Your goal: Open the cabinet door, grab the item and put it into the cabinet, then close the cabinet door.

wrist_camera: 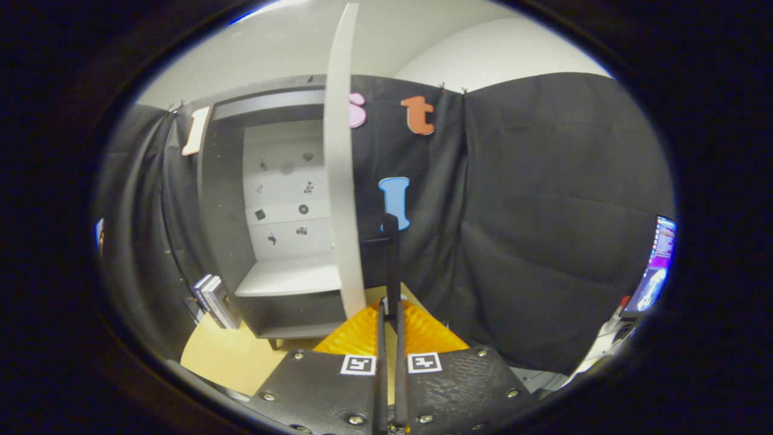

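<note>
The grey cabinet (226, 199) stands open on the wooden table (226, 356), its white inner shelf (290, 277) bare. Its white door (339, 181) is swung out towards me and I see it nearly edge-on. A thin dark handle bar (390, 254) stands off the door's outer face. My gripper (389, 311) is closed around the lower end of that bar, with both fingers (362, 331) pressed against it. A small stack of flat book-like items (211, 299) leans upright against the cabinet's left side.
Black cloth walls close the booth behind and to the right of the cabinet. A lit screen (655, 266) sits far right, past the cloth. Bare tabletop lies in front of the cabinet, left of my fingers.
</note>
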### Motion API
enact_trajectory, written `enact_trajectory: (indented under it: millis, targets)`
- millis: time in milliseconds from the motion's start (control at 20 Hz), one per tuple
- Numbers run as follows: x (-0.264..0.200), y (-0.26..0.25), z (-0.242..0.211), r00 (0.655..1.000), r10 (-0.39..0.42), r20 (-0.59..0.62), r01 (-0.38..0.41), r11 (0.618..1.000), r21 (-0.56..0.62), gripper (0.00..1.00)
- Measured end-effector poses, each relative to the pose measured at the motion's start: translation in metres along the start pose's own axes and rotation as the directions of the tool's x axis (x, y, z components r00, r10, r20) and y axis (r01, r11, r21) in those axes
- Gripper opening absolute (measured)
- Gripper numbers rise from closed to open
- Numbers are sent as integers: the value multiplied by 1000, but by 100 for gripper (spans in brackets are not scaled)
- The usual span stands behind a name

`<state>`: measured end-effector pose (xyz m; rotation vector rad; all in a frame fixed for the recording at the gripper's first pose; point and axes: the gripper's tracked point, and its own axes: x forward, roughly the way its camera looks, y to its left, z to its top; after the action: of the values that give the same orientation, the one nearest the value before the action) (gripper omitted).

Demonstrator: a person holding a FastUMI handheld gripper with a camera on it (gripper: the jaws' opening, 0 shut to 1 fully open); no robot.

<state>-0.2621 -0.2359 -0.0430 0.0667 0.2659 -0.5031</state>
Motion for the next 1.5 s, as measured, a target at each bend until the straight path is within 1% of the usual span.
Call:
enact_trajectory:
  millis: [100, 250, 400, 550, 650, 800, 1100, 1300, 1400, 1500]
  targets:
    - [-13, 3, 3, 1000, 0, 26, 0, 1000, 21, 5]
    - [-27, 28, 6, 997, 55, 59, -57, 998, 34, 5]
    - [-30, 51, -6, 994, 96, 55, -96, 995, -9, 5]
    - [-28, 91, -14, 985, 165, 46, -163, 986, -44, 5]
    - [-23, 110, -26, 979, 202, 26, -200, 978, -63, 5]
    - [-15, 142, -44, 963, 271, -11, -271, 962, -33, 5]
    - [8, 177, -94, 934, 337, -115, -347, 934, -83, 5]
    - [25, 192, -115, 915, 373, -155, -390, 915, -100, 5]
    - [35, 199, -130, 899, 392, -195, -417, 903, -106, 5]
    - [42, 207, -153, 871, 418, -260, -457, 883, -110, 5]
